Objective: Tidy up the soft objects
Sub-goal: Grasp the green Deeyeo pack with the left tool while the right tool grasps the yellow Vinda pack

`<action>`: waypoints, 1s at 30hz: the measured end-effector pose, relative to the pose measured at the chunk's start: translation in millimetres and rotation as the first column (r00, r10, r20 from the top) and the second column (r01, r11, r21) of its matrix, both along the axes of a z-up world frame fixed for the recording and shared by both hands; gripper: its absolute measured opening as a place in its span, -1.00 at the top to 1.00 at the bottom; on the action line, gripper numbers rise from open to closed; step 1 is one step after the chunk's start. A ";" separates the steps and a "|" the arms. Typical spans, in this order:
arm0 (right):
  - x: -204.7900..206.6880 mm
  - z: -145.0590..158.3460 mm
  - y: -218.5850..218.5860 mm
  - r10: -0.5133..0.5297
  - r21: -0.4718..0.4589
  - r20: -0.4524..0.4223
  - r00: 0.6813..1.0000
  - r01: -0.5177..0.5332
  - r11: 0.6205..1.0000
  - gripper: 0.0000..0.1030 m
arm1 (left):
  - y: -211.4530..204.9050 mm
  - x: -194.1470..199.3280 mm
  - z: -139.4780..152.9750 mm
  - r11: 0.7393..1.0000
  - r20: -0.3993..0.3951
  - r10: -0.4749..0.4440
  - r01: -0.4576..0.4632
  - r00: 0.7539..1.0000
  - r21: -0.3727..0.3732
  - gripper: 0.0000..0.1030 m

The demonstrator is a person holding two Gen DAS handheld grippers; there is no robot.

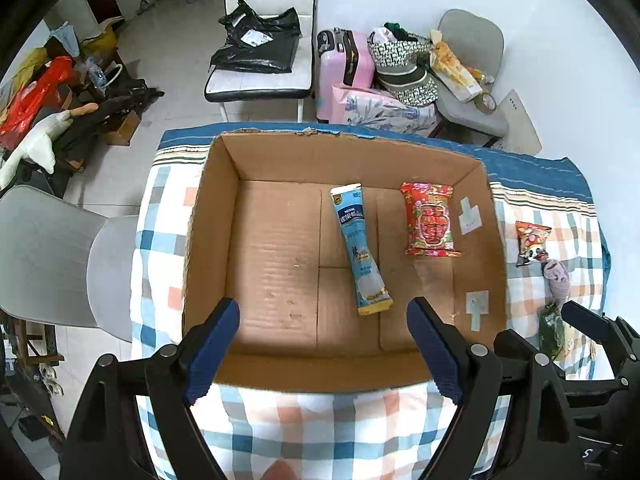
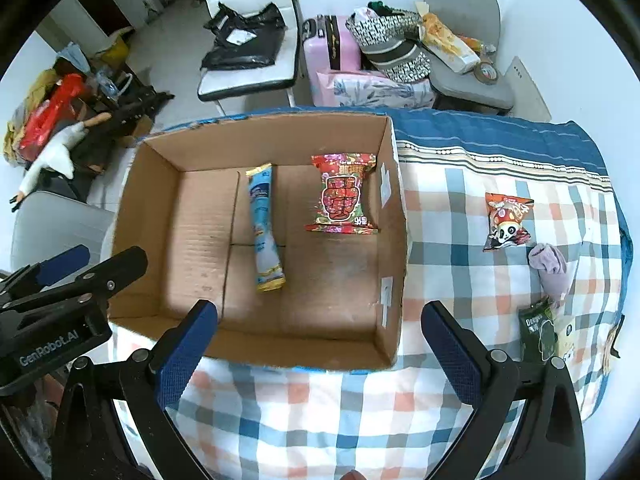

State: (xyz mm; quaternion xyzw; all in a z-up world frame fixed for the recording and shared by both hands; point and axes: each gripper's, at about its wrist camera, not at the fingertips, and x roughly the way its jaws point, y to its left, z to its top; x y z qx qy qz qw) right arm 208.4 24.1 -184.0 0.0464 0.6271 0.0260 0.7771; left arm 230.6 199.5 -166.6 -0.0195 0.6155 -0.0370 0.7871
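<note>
Left wrist view: your left gripper [image 1: 322,340] has its jaws wide apart with nothing between them, above the near edge of the box [image 1: 224,240]. Inside lie the blue tube [image 1: 360,248] at centre and the red packet [image 1: 430,220] at two o'clock of it. The tube's print is too small to read.

Right wrist view: your right gripper [image 2: 320,344] is spread fully, empty too. On the checked cloth [image 2: 320,420] at three o'clock of the box, the panda snack [image 2: 506,220], the sock [image 2: 550,268] and the green pack [image 2: 540,334] wait. So I judge two in, three to go. The other tool reads "GenRobot.AI".
</note>
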 end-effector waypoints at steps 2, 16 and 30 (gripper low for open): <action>-7.3 8.3 -4.7 -0.005 0.022 0.017 1.000 0.005 1.000 -1.00 | -3.0 -6.0 7.6 1.000 0.013 0.004 -0.004 1.000 -0.001 -0.66; -69.5 39.7 -160.8 -0.195 0.066 0.087 0.977 0.190 0.980 -1.00 | -155.4 -38.0 47.7 0.988 0.099 -0.150 0.152 0.984 -0.018 -0.66; -151.4 -45.9 -421.9 -0.437 -0.099 -0.088 0.895 0.428 0.898 -0.99 | -420.2 -51.3 -117.7 0.938 -0.339 -0.342 0.299 0.876 -0.175 -0.66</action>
